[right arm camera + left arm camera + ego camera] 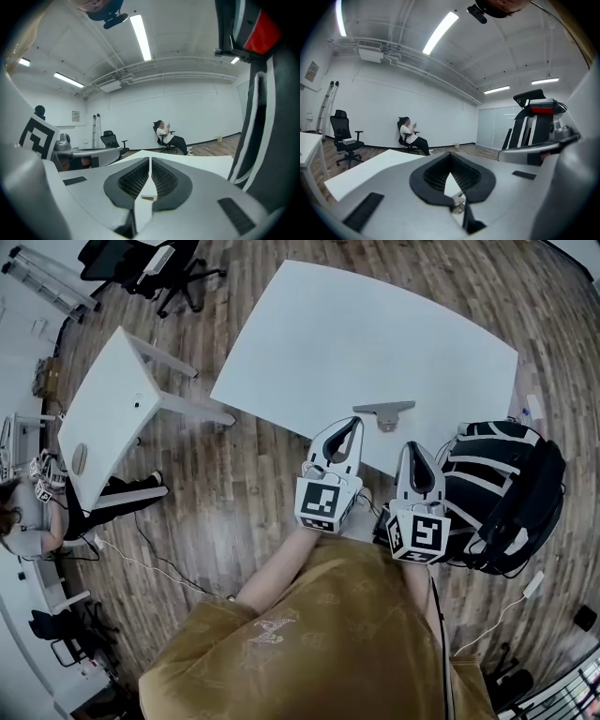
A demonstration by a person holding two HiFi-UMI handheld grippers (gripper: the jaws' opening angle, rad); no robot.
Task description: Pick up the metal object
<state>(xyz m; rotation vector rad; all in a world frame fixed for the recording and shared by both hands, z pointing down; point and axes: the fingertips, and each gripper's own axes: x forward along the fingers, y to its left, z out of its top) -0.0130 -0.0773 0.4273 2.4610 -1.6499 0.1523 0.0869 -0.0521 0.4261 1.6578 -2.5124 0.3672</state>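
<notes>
Metal object point(384, 412): a flat, T-shaped piece lying on the white table point(309, 343) near its edge. It sits just ahead and to the right of the left gripper point(353, 424), and ahead and slightly left of the right gripper point(413, 447).

Left gripper: jaws closed tip to tip, nothing held.

Right gripper: likewise closed and empty.

Assessment: approach stage. One gripper should part its jaws before descending, straddle the narrow stem and close squarely. The thin piece may slide on the smooth top.
</notes>
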